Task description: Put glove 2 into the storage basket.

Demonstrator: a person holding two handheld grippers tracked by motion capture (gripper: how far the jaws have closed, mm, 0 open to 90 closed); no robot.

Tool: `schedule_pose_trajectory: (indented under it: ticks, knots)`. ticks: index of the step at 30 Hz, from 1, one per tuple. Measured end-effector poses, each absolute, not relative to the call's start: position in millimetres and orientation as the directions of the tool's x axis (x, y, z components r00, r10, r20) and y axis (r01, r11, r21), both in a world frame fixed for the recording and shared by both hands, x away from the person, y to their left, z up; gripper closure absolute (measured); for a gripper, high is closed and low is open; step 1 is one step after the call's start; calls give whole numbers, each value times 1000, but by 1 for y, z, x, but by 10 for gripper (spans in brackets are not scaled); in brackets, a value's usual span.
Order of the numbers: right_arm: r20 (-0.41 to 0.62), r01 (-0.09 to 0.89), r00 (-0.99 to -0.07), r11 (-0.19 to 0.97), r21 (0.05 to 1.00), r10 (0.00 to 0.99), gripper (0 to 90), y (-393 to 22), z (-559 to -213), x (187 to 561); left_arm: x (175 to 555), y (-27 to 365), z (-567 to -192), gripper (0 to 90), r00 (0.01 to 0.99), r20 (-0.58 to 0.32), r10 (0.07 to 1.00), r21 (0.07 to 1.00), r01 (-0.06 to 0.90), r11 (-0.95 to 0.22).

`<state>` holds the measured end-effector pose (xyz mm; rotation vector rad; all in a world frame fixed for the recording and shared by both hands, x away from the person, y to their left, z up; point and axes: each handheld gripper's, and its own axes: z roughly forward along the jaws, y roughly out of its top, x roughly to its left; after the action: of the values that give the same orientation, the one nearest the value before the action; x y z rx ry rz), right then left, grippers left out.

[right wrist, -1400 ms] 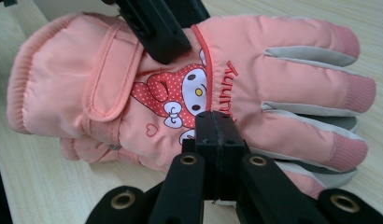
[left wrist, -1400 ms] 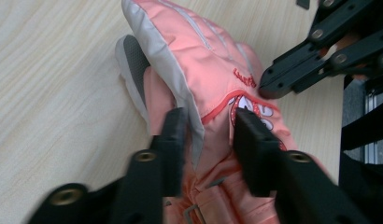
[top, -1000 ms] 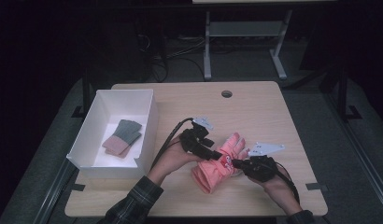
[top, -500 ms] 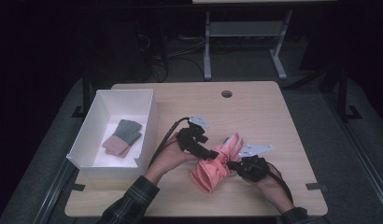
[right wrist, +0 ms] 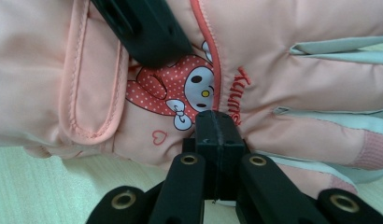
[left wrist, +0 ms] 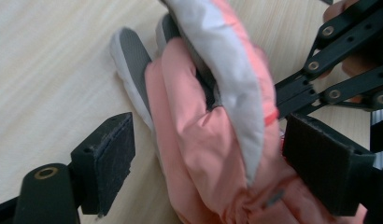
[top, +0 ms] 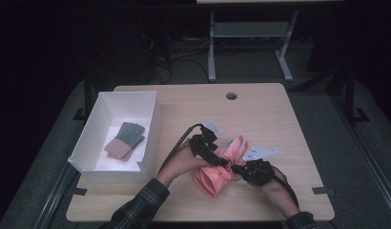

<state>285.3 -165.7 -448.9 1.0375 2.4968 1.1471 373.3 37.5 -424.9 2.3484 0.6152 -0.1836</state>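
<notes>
The puffy pink padded ski glove [top: 217, 169] lies right of the white cardboard box [top: 150, 138]. It looks soft, light and slippery; its cuff suits gripping. Left gripper [top: 221, 161] jaws have just been opening wide around it; right gripper [right wrist: 216, 133] is closed, pressing its edge.

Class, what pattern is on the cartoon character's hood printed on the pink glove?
Red with white polka dots, on the glove; clearest in the right gripper view.
</notes>
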Motion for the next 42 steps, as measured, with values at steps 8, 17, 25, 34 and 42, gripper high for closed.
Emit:
schedule_pose_trajectory:
  ticks: [8,17,25,34,42]
  knots:
    - [92,523,-727,462,716,680,900,-163,-450,284,377,38,-444,132,851,-368,374,552,524,-648]
    - [87,523,-732,475,708,676,900,-161,-453,285,384,41,-458,130,818,-456,351,519,565,-642]
    - [69,511,-737,487,708,672,900,-160,-454,285,384,39,-460,225,803,-509,309,510,571,-643]
    - [76,520,-730,480,707,679,900,-160,-455,285,388,42,-463,358,776,-564,282,487,588,-646]
    - [71,516,-732,482,708,678,900,-159,-455,286,391,46,-464,522,765,-582,275,486,598,-637]
